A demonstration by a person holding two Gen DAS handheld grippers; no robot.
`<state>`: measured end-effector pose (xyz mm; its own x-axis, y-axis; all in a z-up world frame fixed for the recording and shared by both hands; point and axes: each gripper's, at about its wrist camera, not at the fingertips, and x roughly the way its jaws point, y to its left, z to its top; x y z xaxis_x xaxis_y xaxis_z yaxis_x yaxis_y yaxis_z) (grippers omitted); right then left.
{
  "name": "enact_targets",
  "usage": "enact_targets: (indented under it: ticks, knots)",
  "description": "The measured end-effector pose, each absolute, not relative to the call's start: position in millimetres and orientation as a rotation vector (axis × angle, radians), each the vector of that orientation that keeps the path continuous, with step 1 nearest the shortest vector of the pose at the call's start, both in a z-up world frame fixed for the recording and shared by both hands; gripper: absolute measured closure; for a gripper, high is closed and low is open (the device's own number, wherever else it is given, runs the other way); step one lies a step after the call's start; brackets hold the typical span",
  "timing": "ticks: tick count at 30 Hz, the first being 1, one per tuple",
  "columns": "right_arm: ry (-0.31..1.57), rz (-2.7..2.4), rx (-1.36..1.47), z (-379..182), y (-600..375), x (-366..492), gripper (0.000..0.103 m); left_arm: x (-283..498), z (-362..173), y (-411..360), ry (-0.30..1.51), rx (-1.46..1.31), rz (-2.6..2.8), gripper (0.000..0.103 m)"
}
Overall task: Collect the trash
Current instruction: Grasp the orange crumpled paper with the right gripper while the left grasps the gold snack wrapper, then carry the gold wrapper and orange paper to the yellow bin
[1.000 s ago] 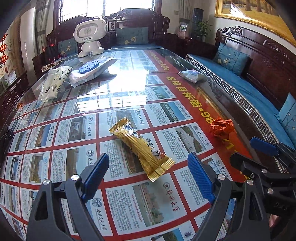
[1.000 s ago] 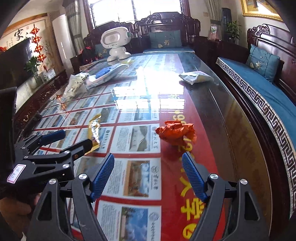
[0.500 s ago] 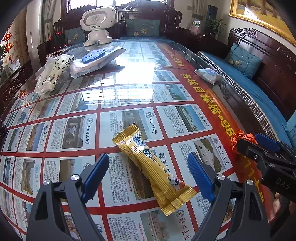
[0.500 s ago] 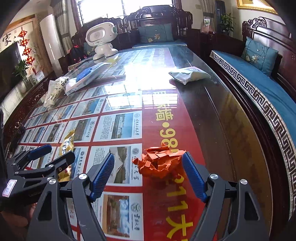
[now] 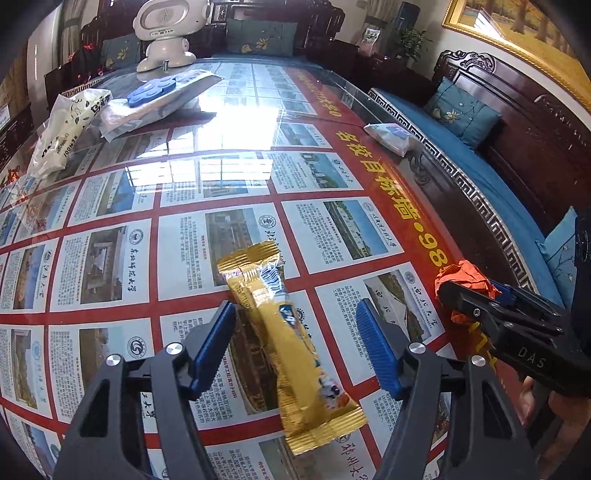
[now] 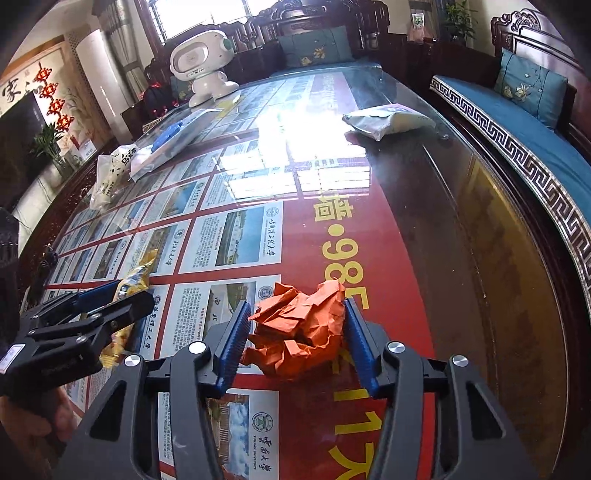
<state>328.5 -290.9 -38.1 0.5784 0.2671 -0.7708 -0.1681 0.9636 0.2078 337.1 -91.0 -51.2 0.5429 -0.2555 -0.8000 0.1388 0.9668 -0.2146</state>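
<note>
A gold snack wrapper [image 5: 288, 332] lies flat on the glass table [image 5: 221, 177] between the fingers of my left gripper [image 5: 295, 325]. Its jaws are closing; the left pad [image 5: 214, 343] is at the wrapper's edge, and a gap remains before the right pad. A crumpled orange paper ball [image 6: 299, 332] sits on the table between the pads of my right gripper [image 6: 295, 321], whose jaws are closing with both pads touching the paper. The right gripper [image 5: 472, 291] also appears at the right of the left wrist view, and the left gripper [image 6: 125, 295] at the left of the right wrist view.
Farther back on the table are a white bag [image 5: 62, 133], a clear packet with a blue piece [image 5: 159, 96], a white robot toy [image 5: 162, 33] and a white packet [image 6: 388, 120] near the right edge. A dark wooden bench with blue cushions [image 6: 517, 129] runs along the right.
Both grippers moved forward and down over their pieces of trash. Both pairs of jaws have narrowed, the left around the gold wrapper, the right onto the orange paper.
</note>
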Motion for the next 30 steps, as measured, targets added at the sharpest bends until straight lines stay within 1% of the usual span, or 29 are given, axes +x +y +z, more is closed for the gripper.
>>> enact_targets:
  ticks: [2,5,6,7,9,16,22,30]
  knots:
    - [0.918,0.256,0.11,-38,-291,329,0.056,337,-51,-90,0.963,-0.125,-0.226,0.038]
    - [0.919,0.261,0.113,-38,-291,329,0.058,338,-51,-89,0.963,-0.138,-0.224,0.046]
    - [0.919,0.264,0.116,-38,-291,329,0.059,338,-50,-88,0.965,-0.139,-0.222,0.053]
    - [0.916,0.263,0.119,-38,-292,329,0.059,338,-50,-88,0.969,-0.138,-0.222,0.064]
    - [0.911,0.265,0.13,-38,-293,328,0.06,340,-52,-86,0.983,-0.154,-0.238,0.076]
    - [0.889,0.278,0.157,-31,-296,321,0.061,334,-50,-82,0.978,-0.175,-0.257,0.077]
    - [0.863,0.293,0.154,-16,-296,301,0.061,315,-30,-85,0.939,-0.133,-0.262,0.077]
    - [0.807,0.334,0.124,18,-288,235,0.061,246,4,-91,0.866,-0.079,-0.31,0.077]
